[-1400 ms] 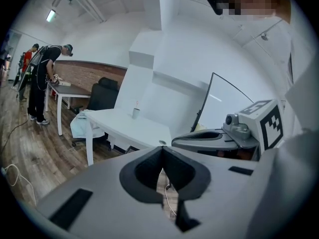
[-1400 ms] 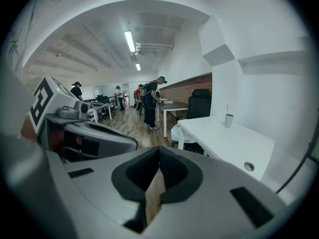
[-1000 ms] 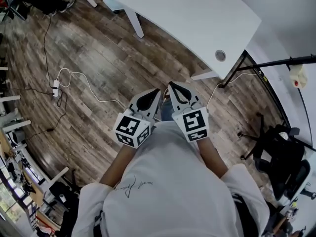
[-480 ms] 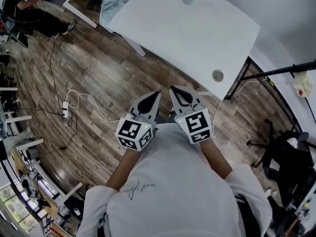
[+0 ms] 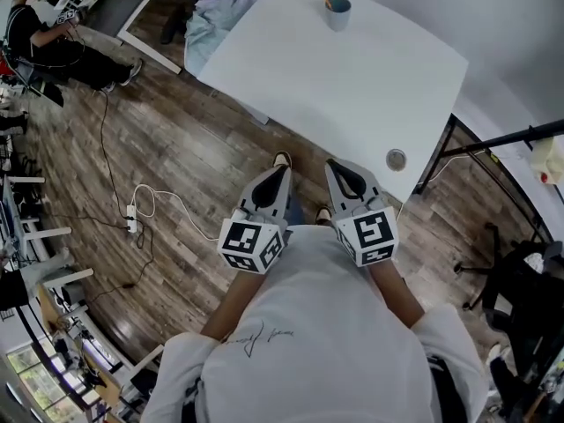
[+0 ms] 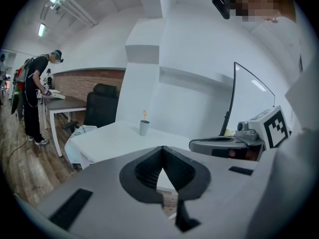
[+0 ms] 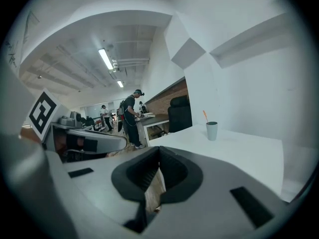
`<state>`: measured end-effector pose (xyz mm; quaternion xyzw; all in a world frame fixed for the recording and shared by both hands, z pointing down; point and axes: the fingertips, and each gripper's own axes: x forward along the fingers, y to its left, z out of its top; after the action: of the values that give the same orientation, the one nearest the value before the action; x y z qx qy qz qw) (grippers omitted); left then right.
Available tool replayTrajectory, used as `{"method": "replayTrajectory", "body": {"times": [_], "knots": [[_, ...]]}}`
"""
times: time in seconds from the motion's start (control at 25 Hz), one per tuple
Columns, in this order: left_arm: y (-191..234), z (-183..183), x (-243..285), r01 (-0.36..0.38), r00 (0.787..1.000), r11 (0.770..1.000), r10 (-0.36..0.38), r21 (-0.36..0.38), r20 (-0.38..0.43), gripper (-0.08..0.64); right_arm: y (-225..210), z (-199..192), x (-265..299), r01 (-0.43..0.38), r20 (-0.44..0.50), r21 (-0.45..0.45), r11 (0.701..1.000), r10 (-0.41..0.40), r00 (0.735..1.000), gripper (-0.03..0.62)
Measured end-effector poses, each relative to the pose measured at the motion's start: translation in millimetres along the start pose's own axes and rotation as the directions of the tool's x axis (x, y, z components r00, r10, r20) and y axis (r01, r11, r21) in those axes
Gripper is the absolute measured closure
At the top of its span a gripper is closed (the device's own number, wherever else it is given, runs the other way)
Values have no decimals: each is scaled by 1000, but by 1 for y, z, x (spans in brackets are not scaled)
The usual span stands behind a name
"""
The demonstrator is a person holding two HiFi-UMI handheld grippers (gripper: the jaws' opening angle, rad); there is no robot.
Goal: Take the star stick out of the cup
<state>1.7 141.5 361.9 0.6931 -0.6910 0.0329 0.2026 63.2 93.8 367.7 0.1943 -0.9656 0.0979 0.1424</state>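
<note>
A grey-blue cup (image 5: 337, 12) stands near the far edge of the white table (image 5: 352, 77), and a thin orange star stick (image 5: 326, 1) juts out of it. The left gripper view shows the cup (image 6: 144, 128) and stick (image 6: 145, 115) small and far ahead. In the right gripper view the cup (image 7: 212, 131) and stick (image 7: 205, 116) are just as distant. My left gripper (image 5: 280, 171) and right gripper (image 5: 336, 167) are side by side over the wood floor, short of the table's near edge. Both are shut and hold nothing.
A round cable port (image 5: 396, 159) sits at the table's near corner. A power strip with a white cable (image 5: 134, 220) lies on the floor to the left. A light-blue cloth (image 5: 207, 26) hangs by the table's left side. A person (image 6: 35, 98) stands at a desk further left.
Both grippers have moved forward toward the table together. The table fills more of the head view, and the cup, cut off at the top edge a second ago, is now fully in view.
</note>
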Motion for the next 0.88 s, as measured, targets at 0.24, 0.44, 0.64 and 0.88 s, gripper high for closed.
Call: {"method": "replayTrajectory", "body": {"times": [0.24, 0.44, 0.64, 0.88], "knots": [[27, 26, 37, 69, 997, 998, -70, 13, 16, 557, -26, 19, 32, 61, 19, 22, 998, -62, 998, 584], [37, 50, 73, 141, 990, 990, -142, 20, 25, 557, -51, 31, 46, 141, 12, 50, 989, -141, 990, 584], [52, 68, 102, 211, 977, 977, -211, 30, -3, 557, -68, 43, 71, 201, -12, 81, 976, -200, 980, 584], [80, 91, 134, 293, 956, 956, -292, 29, -38, 557, -78, 61, 109, 256, -38, 111, 960, -253, 967, 584]]}}
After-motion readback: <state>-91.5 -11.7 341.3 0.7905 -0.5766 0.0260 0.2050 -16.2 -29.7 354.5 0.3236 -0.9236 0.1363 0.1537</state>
